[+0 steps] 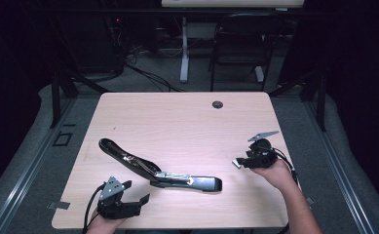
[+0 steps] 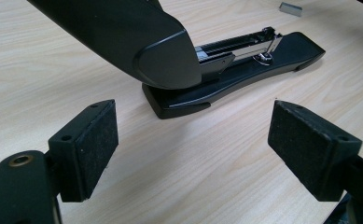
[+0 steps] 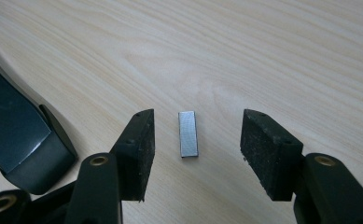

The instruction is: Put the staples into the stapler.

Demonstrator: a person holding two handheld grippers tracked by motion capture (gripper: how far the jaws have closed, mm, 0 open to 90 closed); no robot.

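A black long-reach stapler [image 1: 177, 179] lies open on the wooden table [image 1: 187, 126], its top arm [image 1: 123, 156] swung up and back to the left. In the left gripper view that arm [image 2: 123, 37] looms close, and the base with its metal staple channel [image 2: 244, 51] runs away beyond it. My left gripper [image 2: 193, 149] stands open just short of the stapler's hinge end, holding nothing. A small silver strip of staples [image 3: 188, 134] lies flat on the table. My right gripper [image 3: 198, 149] is open around it, one pad on each side, neither touching it.
A round cable hole [image 1: 217, 104] sits near the table's far edge. Behind the table stand a black chair [image 1: 240, 44] and a white desk leg [image 1: 184, 48]. The stapler's front end [image 3: 16, 135] lies just left of my right gripper.
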